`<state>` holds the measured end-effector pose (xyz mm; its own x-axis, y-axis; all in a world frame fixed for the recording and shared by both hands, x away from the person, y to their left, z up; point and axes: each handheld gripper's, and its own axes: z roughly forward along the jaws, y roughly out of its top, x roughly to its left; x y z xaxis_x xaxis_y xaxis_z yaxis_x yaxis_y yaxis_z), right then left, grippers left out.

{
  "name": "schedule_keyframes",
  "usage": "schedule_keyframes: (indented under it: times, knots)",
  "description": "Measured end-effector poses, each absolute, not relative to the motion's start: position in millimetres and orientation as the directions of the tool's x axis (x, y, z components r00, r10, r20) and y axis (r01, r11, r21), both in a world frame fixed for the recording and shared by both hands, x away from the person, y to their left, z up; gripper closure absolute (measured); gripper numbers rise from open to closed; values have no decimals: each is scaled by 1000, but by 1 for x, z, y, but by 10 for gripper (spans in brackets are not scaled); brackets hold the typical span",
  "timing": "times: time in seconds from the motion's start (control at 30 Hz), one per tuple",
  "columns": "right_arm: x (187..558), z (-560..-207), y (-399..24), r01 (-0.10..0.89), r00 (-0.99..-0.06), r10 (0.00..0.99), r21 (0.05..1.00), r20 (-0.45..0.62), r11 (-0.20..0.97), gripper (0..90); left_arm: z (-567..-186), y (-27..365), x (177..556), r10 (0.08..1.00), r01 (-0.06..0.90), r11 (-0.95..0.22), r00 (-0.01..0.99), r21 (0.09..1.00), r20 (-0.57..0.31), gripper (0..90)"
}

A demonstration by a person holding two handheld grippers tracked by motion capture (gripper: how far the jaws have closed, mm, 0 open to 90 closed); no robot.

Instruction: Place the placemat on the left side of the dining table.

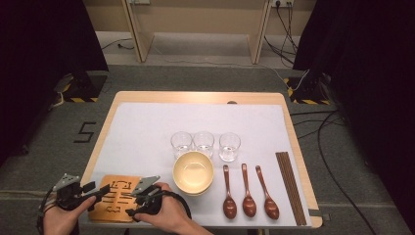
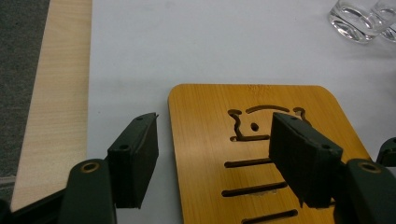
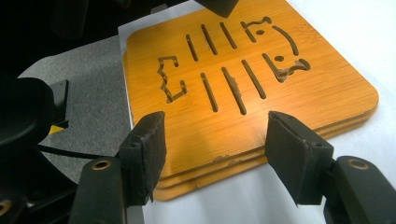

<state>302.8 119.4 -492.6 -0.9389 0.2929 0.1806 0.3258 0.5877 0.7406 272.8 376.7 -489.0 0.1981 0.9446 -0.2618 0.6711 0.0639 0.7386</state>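
Both my claws, left (image 1: 100, 192) and right (image 1: 134, 205), stand spread at opposite edges of the stacked orange bamboo trivets (image 1: 116, 198), ready to peel one off.

Free room and obstacles. The far half of the surface (image 1: 147, 122) lies bare, an open passage. Toward the middle, three glasses (image 1: 204, 142) stand in a row, the bowl (image 1: 193, 171) just before them. Right of the bowl lie three spoons (image 1: 248, 191) and the chopsticks (image 1: 290, 186), narrow lanes between. The near left corner is taken by the stacked bamboo trivets (image 1: 115, 198).
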Motion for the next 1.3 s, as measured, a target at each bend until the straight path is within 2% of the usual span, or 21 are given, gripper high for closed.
schedule_keyframes:
  times: [0.97, 1.17, 1.3]
  knots:
    - [308, -495, 138, 312, -946, 269, 743, 182, 592, 366, -497, 390, 269, 935, 717, 131, 140, 684, -326, 330]
    - [308, -495, 139, 315, -945, 272, 739, 183, 596, 354, -495, 393, 268, 931, 724, 154, 123, 673, -345, 376]
    - [308, -495, 139, 311, -946, 268, 740, 182, 596, 354, -488, 396, 266, 917, 695, 196, 121, 692, -381, 398]
